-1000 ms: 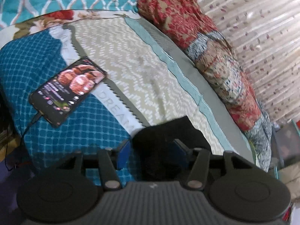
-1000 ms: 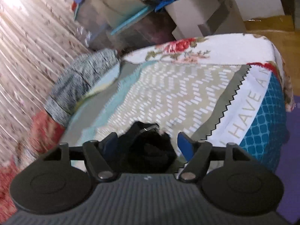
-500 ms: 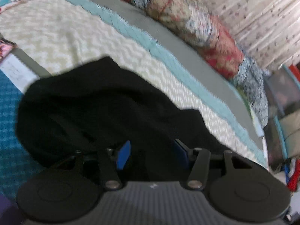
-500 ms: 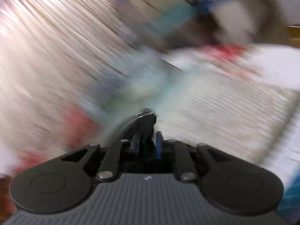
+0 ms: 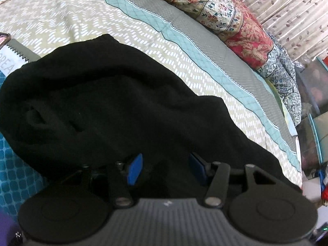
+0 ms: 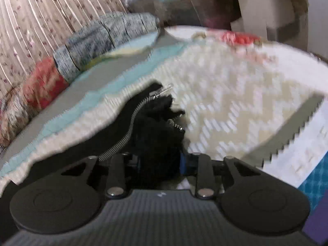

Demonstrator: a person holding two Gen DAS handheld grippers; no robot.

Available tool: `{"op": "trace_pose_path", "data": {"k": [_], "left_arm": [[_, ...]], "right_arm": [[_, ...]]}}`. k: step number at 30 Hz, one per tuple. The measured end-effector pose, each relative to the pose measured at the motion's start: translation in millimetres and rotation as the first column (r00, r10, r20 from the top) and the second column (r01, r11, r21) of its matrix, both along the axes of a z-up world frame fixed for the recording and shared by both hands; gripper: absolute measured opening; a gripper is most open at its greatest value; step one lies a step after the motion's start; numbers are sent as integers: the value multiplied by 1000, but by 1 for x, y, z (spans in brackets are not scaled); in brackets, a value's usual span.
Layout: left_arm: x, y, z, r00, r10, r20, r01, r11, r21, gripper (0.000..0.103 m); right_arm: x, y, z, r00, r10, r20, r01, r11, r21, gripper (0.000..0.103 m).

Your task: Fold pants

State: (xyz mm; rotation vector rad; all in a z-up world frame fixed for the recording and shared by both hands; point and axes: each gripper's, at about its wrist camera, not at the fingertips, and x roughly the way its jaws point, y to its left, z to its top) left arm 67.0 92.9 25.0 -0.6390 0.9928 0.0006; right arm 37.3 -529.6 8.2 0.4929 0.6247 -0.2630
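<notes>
Closest in, the left gripper (image 5: 166,171) sits low over the black pants (image 5: 106,94), blue pads spread wide apart with dark fabric lying between them but nothing pinched, so it's basically hanging open. The right gripper (image 6: 162,162) is narrower, its pads pressed against a bunched wad of the pants (image 6: 155,131), and it looks clamped on the cloth, though the shot is pretty blurry. A silver zipper (image 6: 131,127) runs up along the fabric right in front of those fingers. The pants themselves are spread in a rumpled heap on the bedspread (image 5: 86,20), the cream zigzag-patterned part of it, with a teal stripe (image 5: 184,41) just beyond. Further back, a rolled-up patchwork quilt (image 5: 235,24) runs along the far edge of the bed, and behind that hangs a leaf-print curtain (image 5: 293,6).
</notes>
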Motion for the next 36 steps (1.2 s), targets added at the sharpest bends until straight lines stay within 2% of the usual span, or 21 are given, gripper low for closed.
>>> {"op": "trace_pose_path", "data": {"k": [3, 6, 8, 10, 11, 12, 13, 15, 16, 18, 19, 20, 22, 23, 25, 27, 29, 31, 33, 35, 36], "left_arm": [[-2, -1, 2, 1000, -4, -3, 4, 1000, 5, 51], [-2, -1, 1, 1000, -5, -3, 5, 1000, 1, 52], [-1, -2, -2, 1000, -11, -9, 11, 1000, -10, 52], [-2, -4, -3, 1000, -28, -4, 28, 1000, -7, 52], [-4, -3, -2, 999, -42, 2, 42, 999, -14, 52], [-7, -1, 1, 998, -55, 11, 55, 998, -22, 52], [-12, 4, 5, 997, -66, 27, 67, 997, -27, 53], [-26, 19, 16, 995, -65, 71, 68, 997, -32, 56], [-32, 30, 22, 995, -52, 88, 56, 998, -33, 59], [-47, 54, 30, 993, -3, 117, 6, 1000, -27, 65], [-52, 66, 33, 992, 34, 122, -32, 999, -14, 78], [-58, 78, 34, 989, 86, 122, -87, 996, 4, 84], [-66, 101, 29, 979, 177, 103, -178, 984, 0, 88], [-67, 111, 24, 974, 207, 91, -206, 978, -26, 89], [-68, 125, 11, 967, 246, 71, -240, 968, -78, 100], [-65, 135, -6, 963, 267, 37, -259, 955, -147, 103], [-57, 137, -26, 970, 244, 10, -234, 941, -243, 103], [-48, 136, -43, 976, 216, 11, -203, 933, -296, 103], [-38, 127, -49, 975, 220, 38, -202, 943, -265, 102], [-27, 111, -41, 983, 142, 114, -117, 972, -206, 40], [-21, 104, -35, 988, 106, 117, -87, 984, -155, 24]], "right_arm": [[-16, -5, 48, 988, -53, 143, 70, 990, -123, 34], [-24, -7, 77, 971, -112, 209, 179, 925, -336, 35], [-16, -17, 71, 976, -141, 168, 195, 907, -372, 36], [2, -27, 44, 986, -162, 43, 165, 890, -426, 41], [10, -30, 27, 981, -187, -49, 145, 879, -454, 43], [20, -35, 6, 963, -210, -167, 116, 887, -447, 45], [23, -37, -5, 944, -240, -225, 124, 893, -433, 45], [2, -37, -5, 942, -307, -136, 230, 886, -404, 66], [-8, -38, -1, 934, -344, -96, 287, 883, -370, 69], [-23, -38, 7, 910, -412, -46, 382, 875, -297, 69], [-34, -37, 11, 895, -445, -22, 425, 866, -263, 69], [-42, -35, 15, 885, -465, 9, 455, 862, -224, 68], [-56, -23, 26, 890, -448, 88, 457, 877, -150, 66], [-58, -15, 34, 898, -423, 124, 437, 890, -129, 66], [-58, 12, 49, 923, -333, 192, 356, 929, -100, 66], [-45, 39, 62, 957, -180, 227, 198, 979, -55, 67], [-23, 73, 66, 977, 8, 215, -7, 1000, -5, 67], [-4, 120, 65, 960, 192, 203, -201, 979, 25, 67], [14, 174, 57, 921, 346, 178, -360, 932, 51, 66], [26, 226, 47, 880, 453, 140, -465, 882, 71, 66], [33, 254, 38, 856, 503, 117, -513, 855, 78, 66]]}}
